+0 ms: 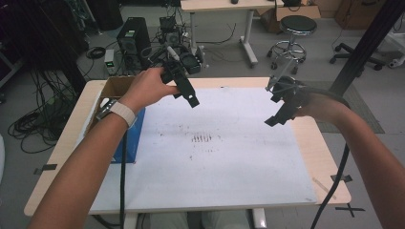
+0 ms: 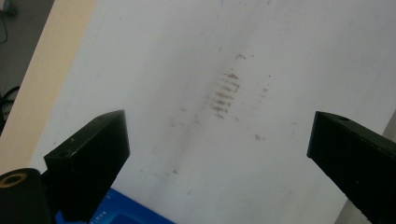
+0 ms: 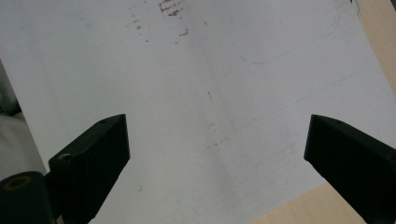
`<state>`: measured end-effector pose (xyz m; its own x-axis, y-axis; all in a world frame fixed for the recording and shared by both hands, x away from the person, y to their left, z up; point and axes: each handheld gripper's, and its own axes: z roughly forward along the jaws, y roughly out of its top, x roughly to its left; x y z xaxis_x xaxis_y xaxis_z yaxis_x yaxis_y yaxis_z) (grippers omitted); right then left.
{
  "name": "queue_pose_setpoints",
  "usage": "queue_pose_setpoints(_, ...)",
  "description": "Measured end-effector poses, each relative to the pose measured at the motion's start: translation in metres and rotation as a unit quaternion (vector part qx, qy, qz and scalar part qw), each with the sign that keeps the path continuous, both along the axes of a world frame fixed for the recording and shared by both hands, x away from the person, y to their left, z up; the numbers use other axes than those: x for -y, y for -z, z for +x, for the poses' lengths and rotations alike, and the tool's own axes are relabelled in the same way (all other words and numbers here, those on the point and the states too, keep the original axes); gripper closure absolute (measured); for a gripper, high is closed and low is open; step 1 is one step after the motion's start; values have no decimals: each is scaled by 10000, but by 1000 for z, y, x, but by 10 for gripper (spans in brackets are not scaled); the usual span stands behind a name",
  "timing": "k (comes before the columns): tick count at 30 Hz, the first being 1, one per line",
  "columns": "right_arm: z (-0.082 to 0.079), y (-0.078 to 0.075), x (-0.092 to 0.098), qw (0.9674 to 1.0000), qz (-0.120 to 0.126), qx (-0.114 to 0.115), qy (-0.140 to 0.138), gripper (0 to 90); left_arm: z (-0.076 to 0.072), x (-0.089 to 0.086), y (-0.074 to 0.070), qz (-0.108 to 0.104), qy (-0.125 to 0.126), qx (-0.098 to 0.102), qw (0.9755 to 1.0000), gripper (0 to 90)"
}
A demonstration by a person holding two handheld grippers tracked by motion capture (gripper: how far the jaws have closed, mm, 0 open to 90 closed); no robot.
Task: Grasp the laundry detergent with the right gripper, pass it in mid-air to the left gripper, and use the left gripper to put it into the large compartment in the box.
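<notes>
A white sheet point(image 1: 210, 157) with dark smudges point(image 1: 201, 139) covers most of the wooden table point(image 1: 329, 167). My left gripper point(image 1: 190, 98) hangs above the sheet's far left part, held in a hand, and in the left gripper view point(image 2: 217, 140) its jaws stand wide apart with nothing between them. My right gripper point(image 1: 277, 117) hovers over the sheet's right edge; the right gripper view point(image 3: 217, 140) shows its jaws spread wide over the bare sheet, empty.
A brown cardboard box point(image 1: 114, 88) and a blue flat object point(image 1: 131, 138) lie at the table's left edge. Beyond the table stand a computer tower point(image 1: 133, 38), tangled cables point(image 1: 28, 124), a stool point(image 1: 296, 28) and another desk point(image 1: 224, 7). A black post point(image 1: 365, 45) rises at the right.
</notes>
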<state>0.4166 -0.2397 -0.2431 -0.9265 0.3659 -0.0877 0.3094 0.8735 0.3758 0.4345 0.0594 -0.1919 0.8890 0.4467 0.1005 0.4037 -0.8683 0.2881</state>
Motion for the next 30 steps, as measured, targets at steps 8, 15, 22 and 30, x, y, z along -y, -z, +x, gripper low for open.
queue_pose_setpoints(8,5,3,0,10000,3,-46,-8,65,3,3,4,1,98,-20,10000,62)
queue_pose_setpoints(15,6,4,0,10000,-18,-45,-2,66,3,4,5,31,122,-22,9999,62)
queue_pose_setpoints(22,5,4,0,10000,-14,-46,-3,65,2,4,5,48,141,-18,9999,62)
queue_pose_setpoints(30,4,5,0,10000,-25,-44,-15,65,1,4,5,70,146,-14,9999,62)
